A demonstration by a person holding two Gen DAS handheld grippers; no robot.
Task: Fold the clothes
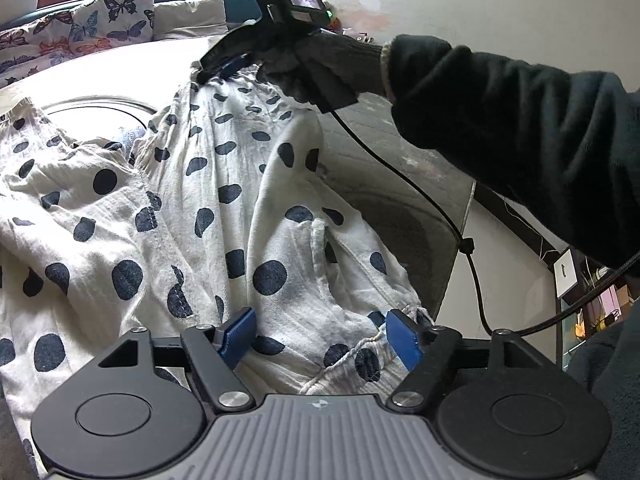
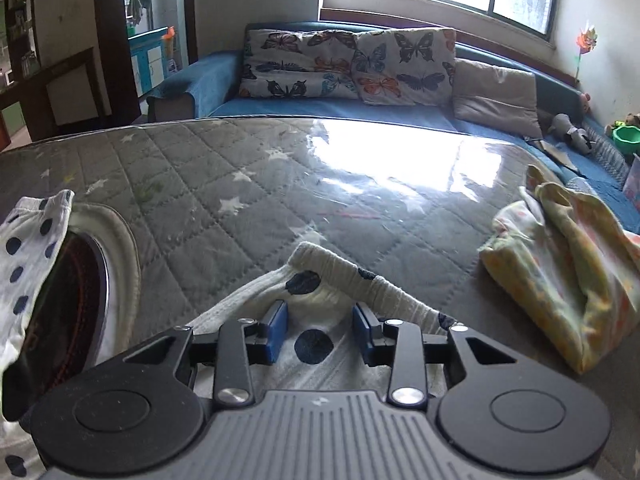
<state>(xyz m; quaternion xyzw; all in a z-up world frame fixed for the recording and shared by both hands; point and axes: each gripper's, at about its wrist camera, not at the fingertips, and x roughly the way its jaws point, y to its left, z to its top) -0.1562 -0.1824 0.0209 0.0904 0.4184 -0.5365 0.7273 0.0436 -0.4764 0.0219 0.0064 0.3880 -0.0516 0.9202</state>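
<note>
A white garment with dark blue polka dots (image 1: pixel 168 208) is spread across the grey quilted table. In the left wrist view my left gripper (image 1: pixel 320 334) stands open, its blue pads (image 1: pixel 240 336) on either side of the garment's drawstring waistband. My right gripper (image 1: pixel 218 66), held in a gloved hand, sits at the garment's far edge. In the right wrist view my right gripper (image 2: pixel 320 330) is open with the elastic edge of the garment (image 2: pixel 320 280) lying between its blue pads (image 2: pixel 277 330).
A folded yellow-green floral cloth (image 2: pixel 568 264) lies on the table (image 2: pixel 248 184) at the right. A dark round opening (image 2: pixel 68 312) is at the table's left. Behind stands a blue sofa (image 2: pixel 200 80) with butterfly cushions (image 2: pixel 344 64). A black cable (image 1: pixel 420 196) hangs from the right gripper.
</note>
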